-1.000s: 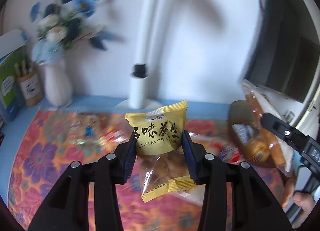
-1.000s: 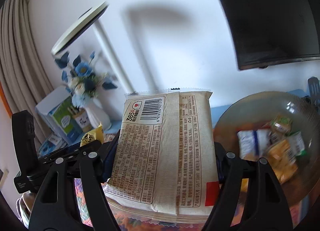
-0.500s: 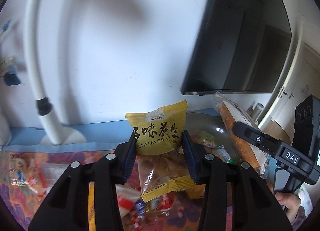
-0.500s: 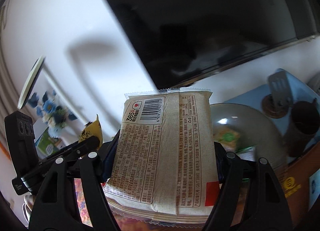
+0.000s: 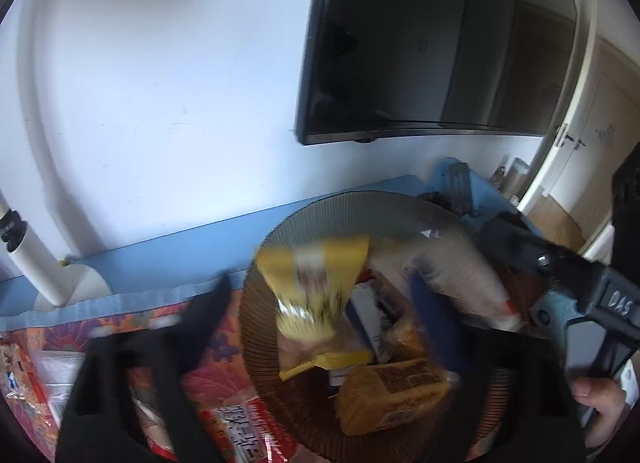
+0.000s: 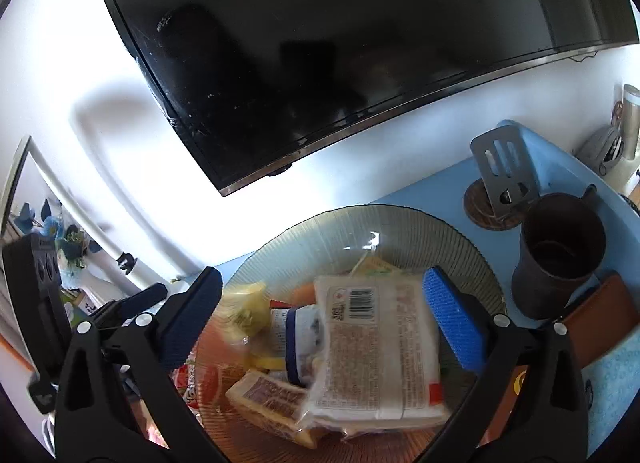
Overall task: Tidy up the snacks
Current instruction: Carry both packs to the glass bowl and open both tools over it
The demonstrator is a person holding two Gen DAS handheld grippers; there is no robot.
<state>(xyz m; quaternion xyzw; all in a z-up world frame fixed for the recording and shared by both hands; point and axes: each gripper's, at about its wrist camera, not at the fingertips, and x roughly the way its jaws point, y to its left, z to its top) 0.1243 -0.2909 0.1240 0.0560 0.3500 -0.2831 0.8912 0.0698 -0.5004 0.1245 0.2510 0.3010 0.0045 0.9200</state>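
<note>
Both tongs are opening over the ribbed glass bowl (image 6: 472,259): left tongs (image 5: 320,327) release the yellow peanut packet (image 5: 316,295), right tongs (image 6: 320,319) the beige pack (image 6: 376,347). Drop-off step; next, fetch snacks remaining on the left surface (image 5: 168,255).

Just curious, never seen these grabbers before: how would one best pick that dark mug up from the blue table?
Probably from above: the dark mug stands upright, mouth open, so one finger could go inside and one outside its near wall, clear of the glass bowl beside it.
</note>
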